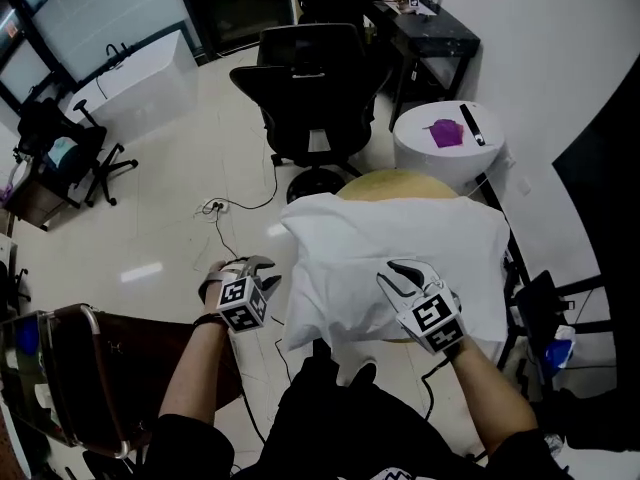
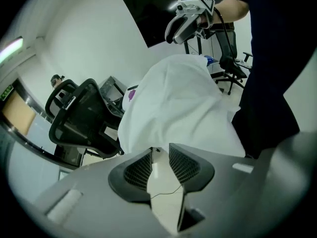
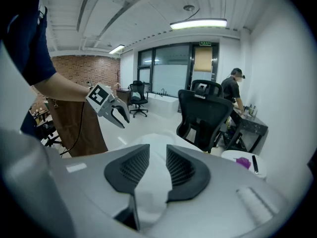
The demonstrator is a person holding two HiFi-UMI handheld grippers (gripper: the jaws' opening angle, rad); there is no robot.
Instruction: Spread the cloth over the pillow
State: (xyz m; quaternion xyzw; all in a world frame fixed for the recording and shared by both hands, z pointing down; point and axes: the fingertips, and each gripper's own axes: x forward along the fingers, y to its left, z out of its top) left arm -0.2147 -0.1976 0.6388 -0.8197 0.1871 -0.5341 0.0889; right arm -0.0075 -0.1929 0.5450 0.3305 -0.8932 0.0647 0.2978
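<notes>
A white cloth [image 1: 400, 248] lies draped over the pillow on a round tan table [image 1: 400, 182]; the pillow itself is hidden under it. My left gripper [image 1: 262, 270] hangs to the left of the pillow's near corner, off the cloth, jaws a little apart. In the left gripper view [image 2: 160, 150] only floor and a cable show in its gap, with the cloth [image 2: 178, 98] ahead. My right gripper [image 1: 400, 274] hovers over the near part of the cloth, jaws open and nothing pinched. In the right gripper view [image 3: 157, 148] the cloth [image 3: 148, 197] lies beneath the gap.
A black office chair [image 1: 315, 98] stands just behind the table. A white round stand [image 1: 450, 140] with a purple item and a black tool is at the back right. A brown seat [image 1: 100, 368] is at my lower left. Cables [image 1: 215, 208] lie on the floor.
</notes>
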